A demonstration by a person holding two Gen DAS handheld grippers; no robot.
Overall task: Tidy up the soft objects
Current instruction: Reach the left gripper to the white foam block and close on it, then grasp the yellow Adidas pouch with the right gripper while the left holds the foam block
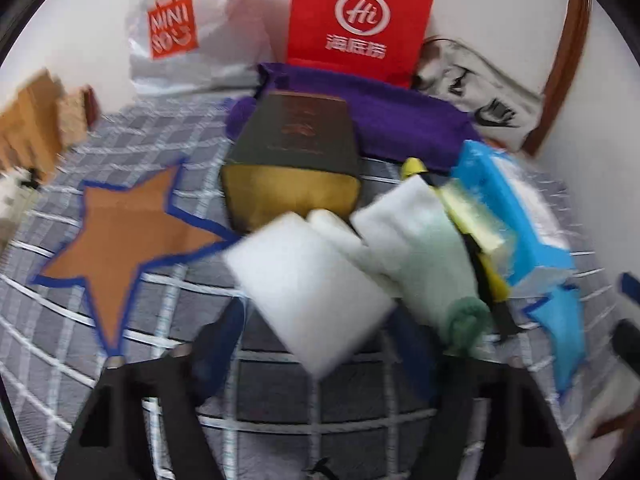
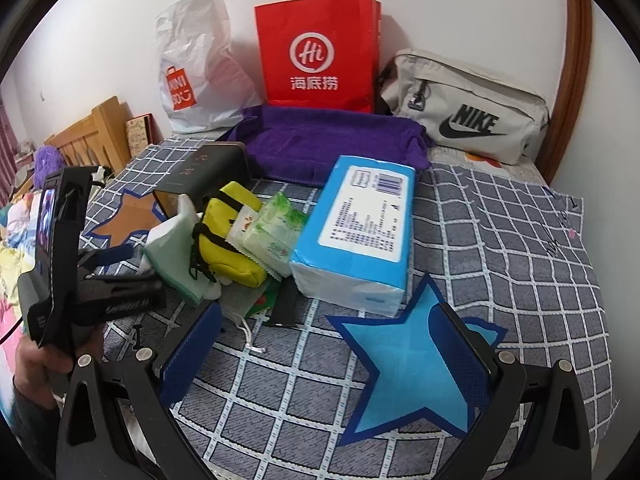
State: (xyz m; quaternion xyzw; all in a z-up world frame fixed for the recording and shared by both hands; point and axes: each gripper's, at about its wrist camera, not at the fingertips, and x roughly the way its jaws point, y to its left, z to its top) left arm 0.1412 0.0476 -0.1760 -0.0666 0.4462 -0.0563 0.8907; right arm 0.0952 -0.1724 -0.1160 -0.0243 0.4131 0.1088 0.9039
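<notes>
My left gripper (image 1: 316,344) has its fingers spread wide around the white tissue pack (image 1: 308,288), not yet pinching it, because the soft pile sits bunched beside the brown star (image 1: 124,240); my right gripper (image 2: 324,356) hangs open and empty over the blue star (image 2: 412,364), apparently its sorting mark; the big blue tissue pack (image 2: 356,228) lies just beyond.

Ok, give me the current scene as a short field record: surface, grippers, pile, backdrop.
surface: checked bedspread with brown star and blue star
left gripper: open, white pad between fingers, view blurred
right gripper: open, empty, over blue star
pile: blue tissue pack, yellow pouch, dark box
backdrop: purple towel, red bag, Nike pouch
</notes>
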